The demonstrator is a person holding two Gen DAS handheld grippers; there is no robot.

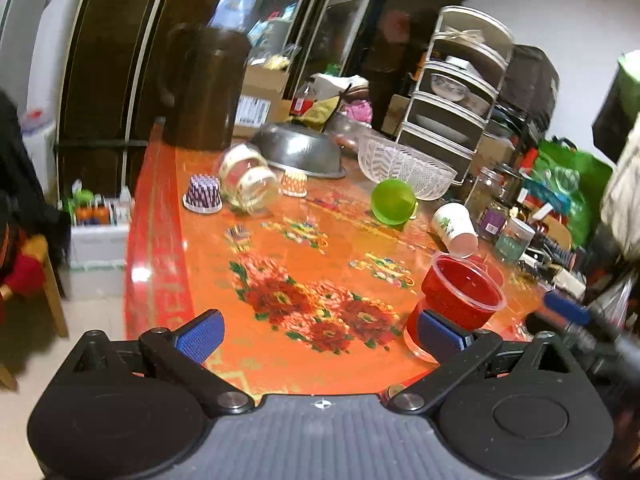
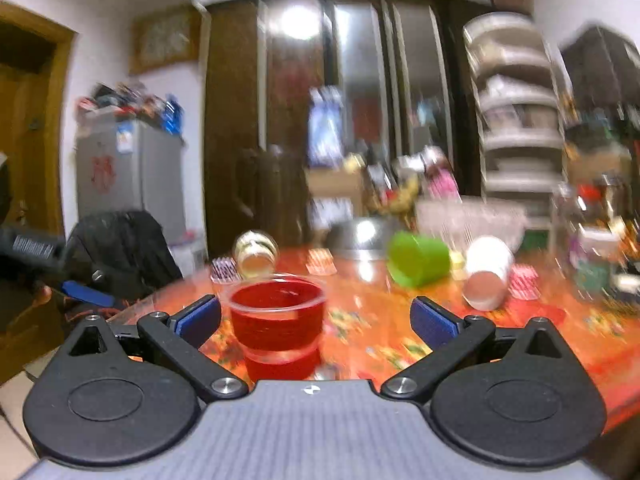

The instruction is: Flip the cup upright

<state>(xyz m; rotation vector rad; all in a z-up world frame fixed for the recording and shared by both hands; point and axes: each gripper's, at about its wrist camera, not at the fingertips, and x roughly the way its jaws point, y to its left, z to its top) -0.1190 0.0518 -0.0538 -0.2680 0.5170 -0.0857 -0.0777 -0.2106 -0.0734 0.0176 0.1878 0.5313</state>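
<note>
From my left gripper, fingers spread wide with nothing between them, I look along an orange flowered table. A clear red cup stands upright just past my right finger, its mouth open to the top. Beyond it a white paper cup lies on its side, and a green cup lies tipped near a glass bowl. An upturned metal bowl sits farther back.
</note>
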